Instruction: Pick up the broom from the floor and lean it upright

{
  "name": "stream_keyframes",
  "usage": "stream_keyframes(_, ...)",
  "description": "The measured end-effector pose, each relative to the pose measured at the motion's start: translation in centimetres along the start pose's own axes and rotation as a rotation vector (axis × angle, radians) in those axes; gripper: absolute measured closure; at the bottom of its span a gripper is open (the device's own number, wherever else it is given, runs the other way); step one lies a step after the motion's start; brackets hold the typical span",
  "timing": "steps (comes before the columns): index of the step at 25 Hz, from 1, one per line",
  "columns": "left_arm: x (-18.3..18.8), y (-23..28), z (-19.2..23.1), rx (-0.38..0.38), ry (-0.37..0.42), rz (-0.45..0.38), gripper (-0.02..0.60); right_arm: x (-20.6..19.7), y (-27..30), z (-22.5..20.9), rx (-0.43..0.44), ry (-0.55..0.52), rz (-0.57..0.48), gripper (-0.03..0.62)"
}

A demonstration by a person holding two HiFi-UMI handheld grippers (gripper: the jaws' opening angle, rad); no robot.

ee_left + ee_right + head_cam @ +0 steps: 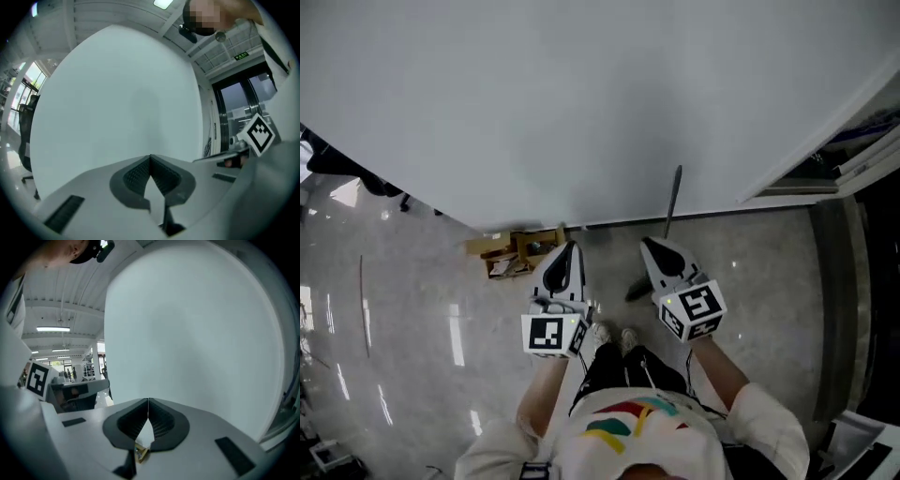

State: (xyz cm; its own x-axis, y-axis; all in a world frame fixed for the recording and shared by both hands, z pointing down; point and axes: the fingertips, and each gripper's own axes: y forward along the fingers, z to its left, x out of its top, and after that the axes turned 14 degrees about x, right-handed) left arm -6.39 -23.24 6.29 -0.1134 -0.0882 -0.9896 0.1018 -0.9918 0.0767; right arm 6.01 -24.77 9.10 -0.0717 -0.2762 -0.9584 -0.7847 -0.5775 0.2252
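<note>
While the broom (673, 202) leans on the wall (581, 94) at 12 o'clock off my right gripper (649, 246), both it and the left gripper (570, 249) sit clenched, empty. Looks light, stiff, tippy; I'd pinch mid-handle.

You stood in what looked like an office building, on a polished stone floor (412, 309) beside a plain white wall (581, 94). An office chair (26, 136), glass doors (239, 108) under a green exit sign (241, 56) and ceiling strip lights (52, 329) showed it.
</note>
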Motion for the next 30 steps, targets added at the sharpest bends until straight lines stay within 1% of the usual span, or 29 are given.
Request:
stream_keyframes(1, 2.4, -0.5, -0.5, 0.000, 0.016, -0.012, 0.537, 4.0, -0.9, 0.1, -0.021, -0.055, -0.030, 0.580)
stream_keyframes(2, 4.1, -1.0, -0.8, 0.006, 0.032, -0.032, 0.537, 7.1, -1.9, 0.5, -0.040, -0.107, -0.057, 0.580)
stream_keyframes(3, 5.4, -1.7, -1.0, 0.018, 0.042, -0.060, 0.537, 9.2, -2.9, 1.1, -0.050, -0.148, -0.082, 0.580)
stream_keyframes(4, 6.3, -2.3, -1.3, 0.033, 0.041, -0.084, 0.537, 10.4, -3.9, 2.0, -0.053, -0.177, -0.102, 0.580)
stream_keyframes(6, 7.0, -3.4, -2.2, 0.048, 0.020, -0.101, 0.537, 11.4, -5.8, 3.6, -0.058, -0.215, -0.133, 0.580)
stream_keyframes(8, 6.9, -4.3, -3.2, 0.050, 0.018, -0.094, 0.537, 11.3, -7.5, 5.1, -0.057, -0.231, -0.156, 0.580)
stream_keyframes(10, 6.9, -5.9, -3.8, 0.058, 0.029, -0.085, 0.537, 10.2, -8.8, 6.8, -0.043, -0.212, -0.167, 0.582)
stream_keyframes(13, 7.5, -7.4, -3.6, 0.061, 0.027, -0.106, 0.537, 9.4, -9.6, 8.4, -0.038, -0.198, -0.183, 0.582)
stream_keyframes(16, 7.7, -8.5, -3.2, 0.068, 0.051, -0.118, 0.537, 8.7, -9.6, 9.4, -0.032, -0.194, -0.179, 0.582)
stream_keyframes(25, 6.2, -10.3, -1.0, 0.096, 0.044, -0.084, 0.537, 6.7, -8.5, 10.7, -0.003, -0.153, -0.145, 0.582)
stream_keyframes(30, 5.2, -10.1, -0.1, 0.103, 0.048, -0.063, 0.537, 5.5, -7.4, 10.8, 0.016, -0.149, -0.113, 0.582)
